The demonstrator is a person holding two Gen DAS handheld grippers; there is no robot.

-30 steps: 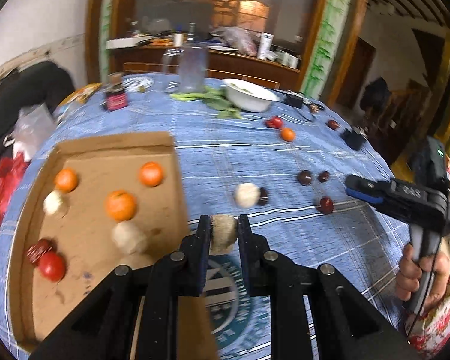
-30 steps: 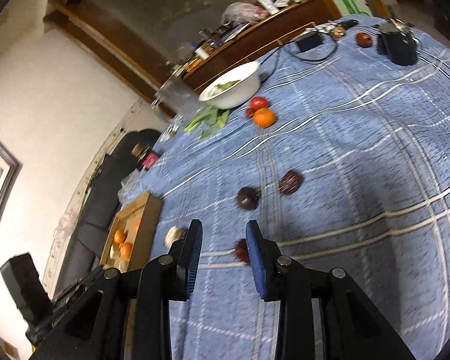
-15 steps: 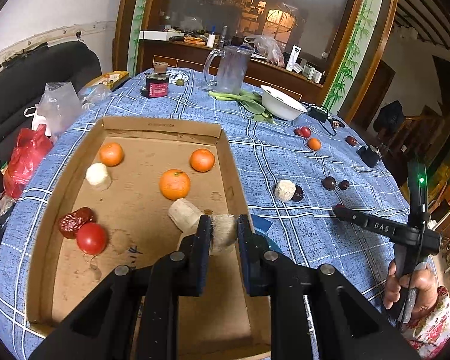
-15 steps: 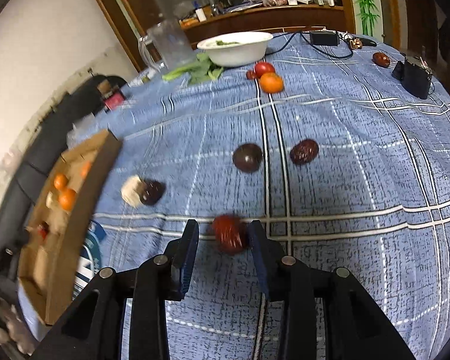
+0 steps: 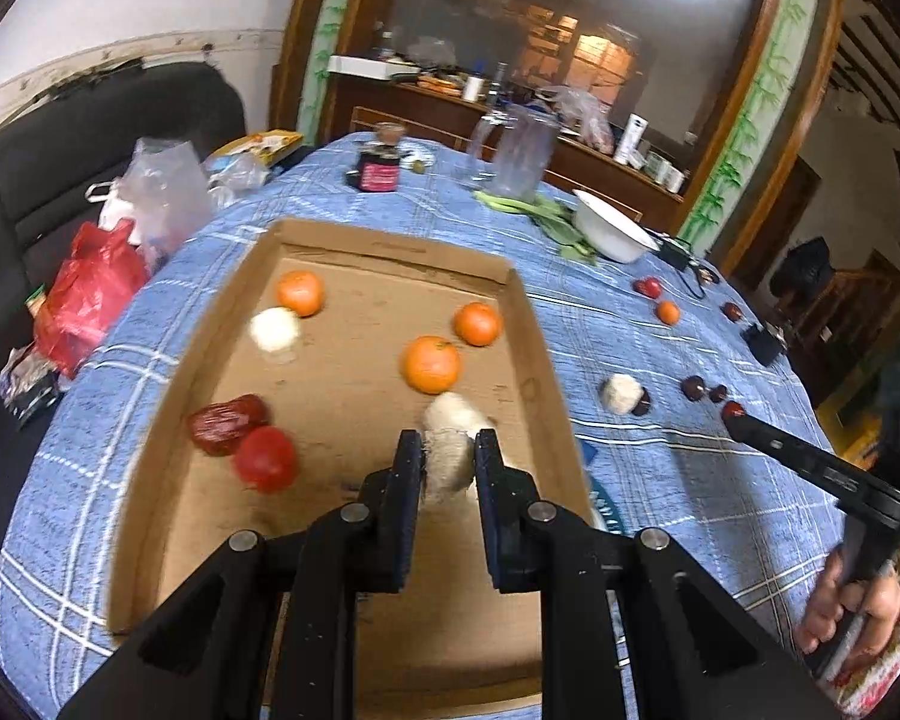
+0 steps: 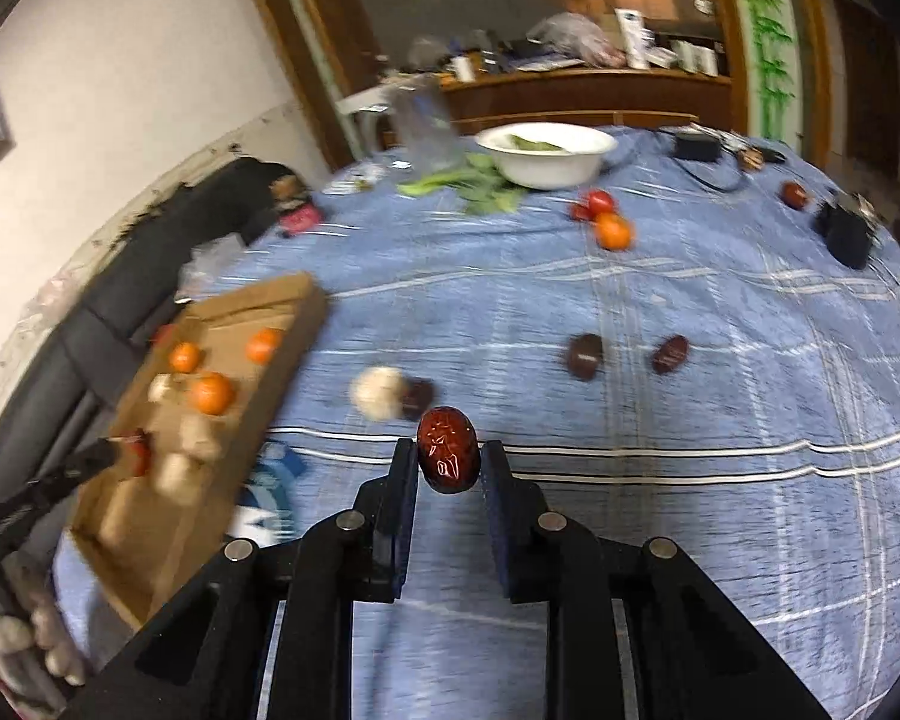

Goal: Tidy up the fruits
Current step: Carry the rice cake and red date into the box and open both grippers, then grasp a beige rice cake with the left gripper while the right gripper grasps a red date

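1. Left hand-held gripper [image 5: 447, 468]: clenched on a pale, fuzzy, off-white round fruit [image 5: 447, 465], pads pressing both sides. Held above the near right part of a shallow brown cardboard tray [image 5: 390, 252].
2. Tray contents, left wrist view: three orange mandarins [image 5: 432, 364], two in mid-tray, one near the far left corner; an off-white fruit [image 5: 275, 329] beside that far-left mandarin; another off-white fruit [image 5: 456, 414] just beyond the gripped one; a wrinkled dark red date [image 5: 228, 423] touching a bright red tomato [image 5: 266, 459] at the left side.
3. Right hand-held gripper [image 6: 449, 468]: jaws just closed in, now grasping a glossy dark red jujube [image 6: 448, 449] between black pads, lifted clear of the cloth.
4. Surface: round, covered in blue checked cloth [image 6: 660, 420]. Tray at left of it in the right wrist view.
5. Loose on the cloth: off-white fruit [image 6: 380, 393] touching a dark round fruit [image 6: 417, 397]; two more dark fruits [image 6: 585, 356] farther right, slightly apart; a small orange [image 6: 613, 232] and red tomato [image 6: 599, 202] near a white bowl [image 6: 546, 156].
6. Motion blur over tray and far objects in the right wrist view.
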